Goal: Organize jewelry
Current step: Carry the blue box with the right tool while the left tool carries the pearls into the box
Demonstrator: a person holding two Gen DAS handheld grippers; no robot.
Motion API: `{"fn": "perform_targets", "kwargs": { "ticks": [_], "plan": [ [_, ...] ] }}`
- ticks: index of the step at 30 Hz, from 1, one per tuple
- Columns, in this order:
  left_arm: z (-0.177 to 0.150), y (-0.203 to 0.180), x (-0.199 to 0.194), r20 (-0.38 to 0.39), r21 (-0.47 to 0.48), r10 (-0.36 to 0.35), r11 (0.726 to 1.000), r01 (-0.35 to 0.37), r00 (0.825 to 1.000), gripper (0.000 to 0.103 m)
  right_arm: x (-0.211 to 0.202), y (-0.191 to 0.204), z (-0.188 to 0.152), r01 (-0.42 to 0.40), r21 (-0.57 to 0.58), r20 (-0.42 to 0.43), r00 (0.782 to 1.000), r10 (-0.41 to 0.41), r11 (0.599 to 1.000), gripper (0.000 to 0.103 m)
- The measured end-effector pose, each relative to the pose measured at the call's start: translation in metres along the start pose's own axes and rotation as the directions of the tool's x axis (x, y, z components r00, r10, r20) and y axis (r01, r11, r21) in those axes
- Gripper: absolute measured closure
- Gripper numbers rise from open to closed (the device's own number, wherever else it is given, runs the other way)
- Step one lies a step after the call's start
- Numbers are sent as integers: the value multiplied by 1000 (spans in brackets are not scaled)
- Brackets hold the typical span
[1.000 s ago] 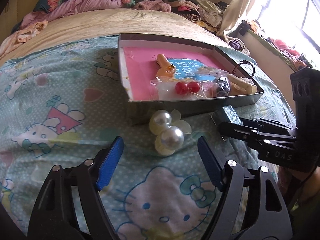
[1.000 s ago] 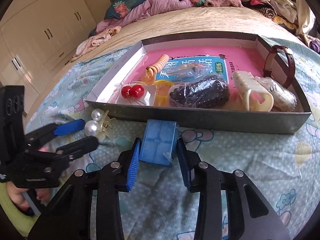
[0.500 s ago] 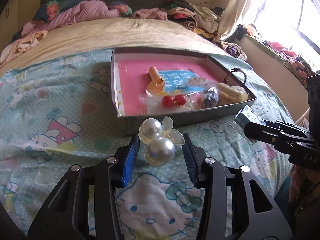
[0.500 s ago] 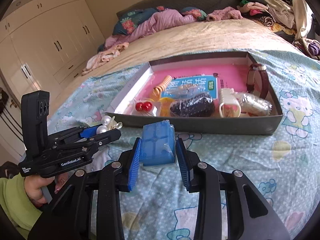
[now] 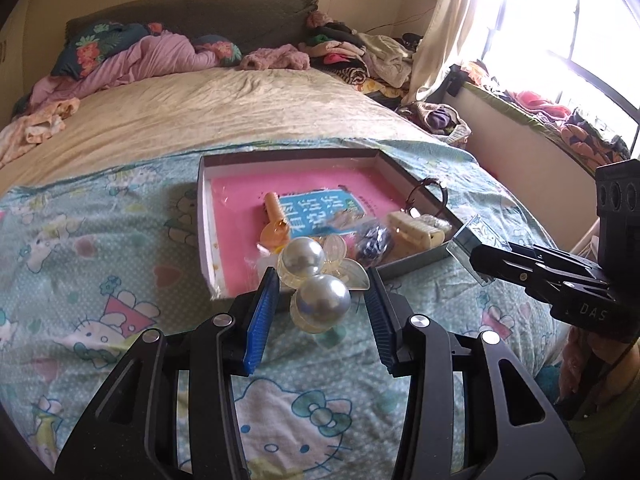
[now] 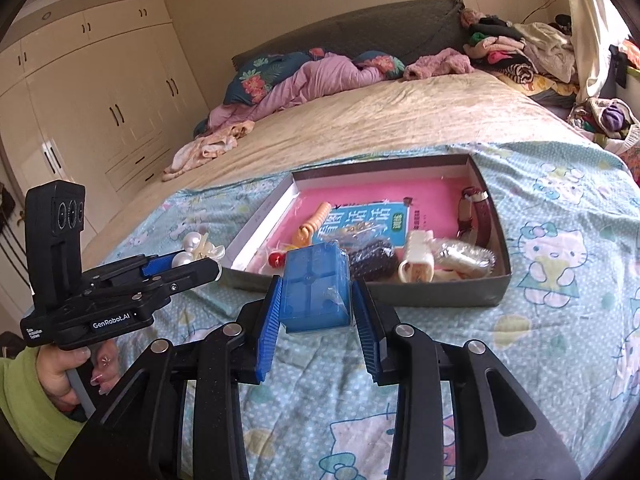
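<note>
My left gripper (image 5: 320, 288) is shut on a pearl hair clip (image 5: 316, 284) with two big pearls and clear petals, held above the bed just in front of the tray. My right gripper (image 6: 316, 300) is shut on a small blue clear plastic box (image 6: 314, 288), also lifted near the tray's front wall. The grey tray (image 6: 440, 292) with a pink floor holds an orange coil tie (image 6: 316, 220), red beads (image 6: 275, 258), a dark bead packet (image 6: 370, 258), a cream claw clip (image 6: 418, 260) and a red watch (image 6: 478, 216). The tray also shows in the left wrist view (image 5: 206, 216).
The tray lies on a Hello Kitty sheet (image 6: 560, 320) over a beige bed (image 6: 380, 116). Crumpled bedding and pillows (image 6: 312, 76) lie at the headboard, clothes piles (image 6: 520, 52) at the right. Wardrobes (image 6: 100, 112) stand left; a window sill (image 5: 540, 120) is on the right.
My left gripper closed on the pearl clip and lifted it off the sheet. My right gripper raised the blue box and pulled back from the tray.
</note>
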State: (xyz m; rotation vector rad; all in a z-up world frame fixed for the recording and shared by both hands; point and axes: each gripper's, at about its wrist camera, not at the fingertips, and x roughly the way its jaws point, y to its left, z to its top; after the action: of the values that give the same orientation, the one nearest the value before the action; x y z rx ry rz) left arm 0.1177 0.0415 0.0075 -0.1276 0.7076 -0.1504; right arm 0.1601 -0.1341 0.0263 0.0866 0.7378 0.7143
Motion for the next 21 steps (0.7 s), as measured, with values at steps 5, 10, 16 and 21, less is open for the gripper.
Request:
{"fn": "perform_targets", "kwargs": {
  "ticks": [5, 10, 16, 21],
  "plan": [
    [10, -6, 6, 13, 16, -4, 1000, 4, 1000, 68, -4, -5, 7, 15, 4, 25, 1000, -16, 1000, 70],
    [19, -10, 17, 11, 23, -3, 1000, 3, 1000, 68, -4, -8, 14, 27, 14, 46, 999, -28, 1000, 70],
    [23, -7, 27, 12, 22, 13, 1000, -13, 1000, 68, -1, -13, 23, 35, 21, 63, 997, -36, 999, 70],
    [28, 2, 38, 5, 11, 35, 999, -35, 999, 68, 4, -18, 29, 38, 27, 62, 997, -39, 999, 70]
  ]
}}
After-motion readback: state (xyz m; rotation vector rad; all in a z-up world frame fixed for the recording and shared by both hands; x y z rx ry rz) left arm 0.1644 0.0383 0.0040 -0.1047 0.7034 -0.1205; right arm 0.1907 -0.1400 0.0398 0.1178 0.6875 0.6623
